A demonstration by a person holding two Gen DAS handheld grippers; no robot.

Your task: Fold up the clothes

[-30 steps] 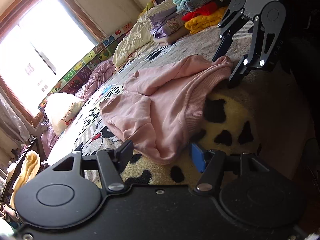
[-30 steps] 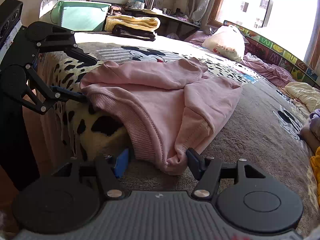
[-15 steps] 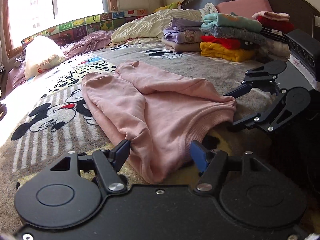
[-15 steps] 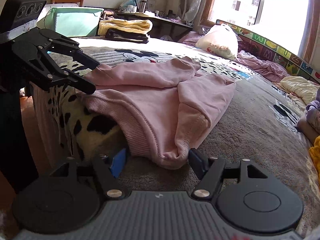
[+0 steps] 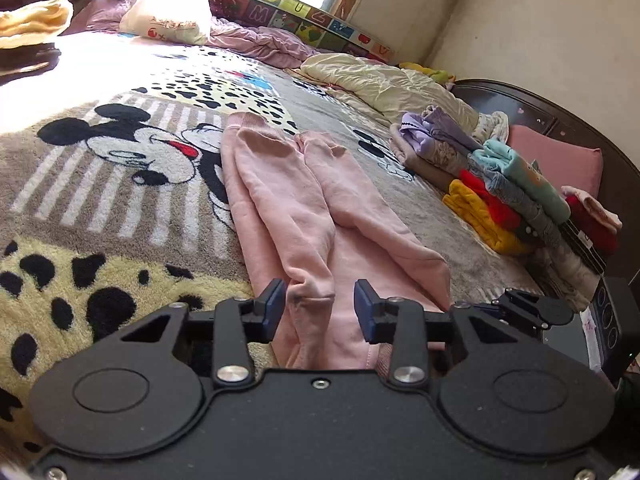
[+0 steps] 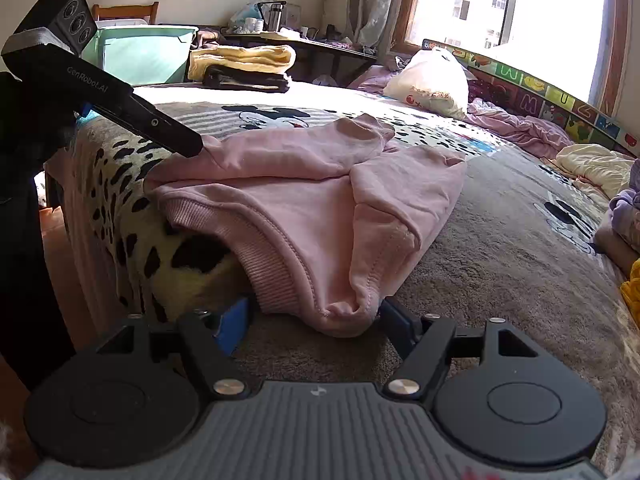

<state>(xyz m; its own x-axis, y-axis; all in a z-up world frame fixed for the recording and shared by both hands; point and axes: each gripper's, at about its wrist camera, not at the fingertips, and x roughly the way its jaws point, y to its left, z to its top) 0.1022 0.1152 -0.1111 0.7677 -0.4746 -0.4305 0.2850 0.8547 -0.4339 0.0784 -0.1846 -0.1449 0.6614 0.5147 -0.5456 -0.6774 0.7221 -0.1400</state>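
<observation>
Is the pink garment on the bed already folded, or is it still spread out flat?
Partly folded. The pink garment lies bunched on the blanket, one layer doubled over another, with its ribbed hem at the bed's edge. It is not a neat finished fold.

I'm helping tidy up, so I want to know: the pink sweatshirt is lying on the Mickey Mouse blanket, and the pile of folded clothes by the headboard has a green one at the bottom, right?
Nearly. The pink sweatshirt does lie on the Mickey Mouse blanket, and the pile of folded clothes is by the headboard. But the bottom one is yellow, not green, as the left wrist view shows.
</observation>
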